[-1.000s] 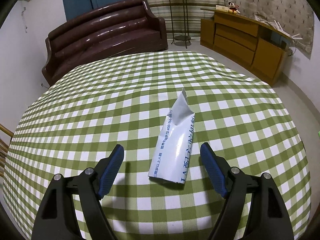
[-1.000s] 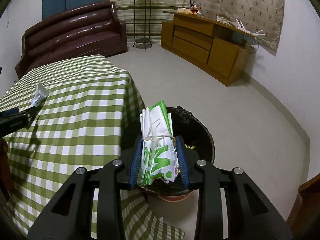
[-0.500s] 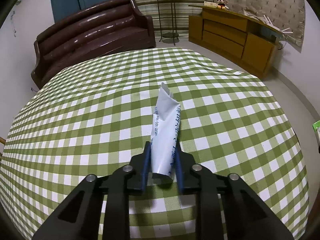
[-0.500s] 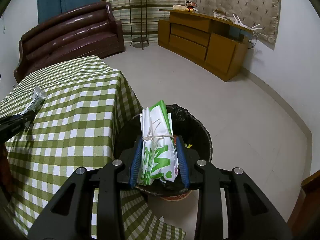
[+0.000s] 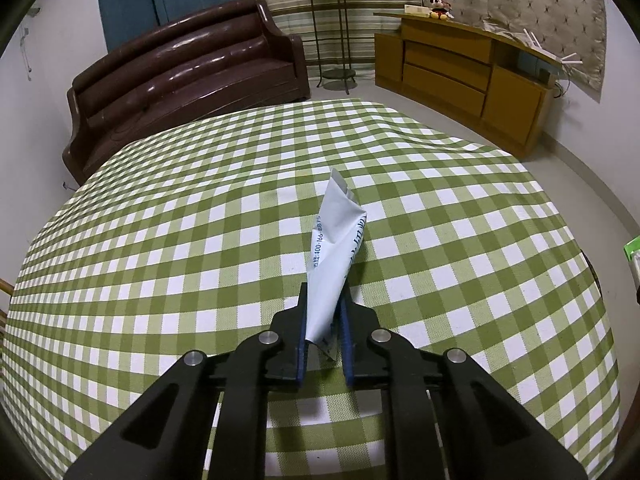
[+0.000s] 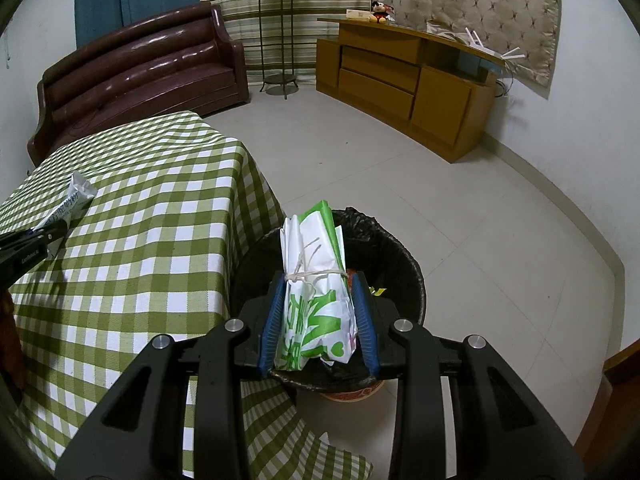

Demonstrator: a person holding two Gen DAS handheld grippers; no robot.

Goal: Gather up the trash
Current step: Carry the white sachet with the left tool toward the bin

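Note:
My left gripper [image 5: 323,300] is shut on a white crumpled wrapper [image 5: 335,248] with blue print, its far end sticking up over the green checked tablecloth [image 5: 200,220]. The wrapper also shows in the right wrist view [image 6: 70,202], held by the left gripper [image 6: 48,234]. My right gripper [image 6: 318,280] is shut on a white and green folded bag [image 6: 314,280] tied with string. It holds the bag over a black-lined trash bin [image 6: 392,256] on the floor beside the table.
A brown sofa [image 5: 180,76] stands behind the table. A wooden cabinet [image 6: 404,76] runs along the back right wall. A plant stand [image 6: 276,40] stands between them. Tiled floor [image 6: 480,220] lies right of the bin. The tablecloth edge [image 6: 256,184] hangs next to the bin.
My left gripper closed on the wrapper and lifted its near end off the table. My right gripper stayed shut on the bag and drifted slightly over the bin.

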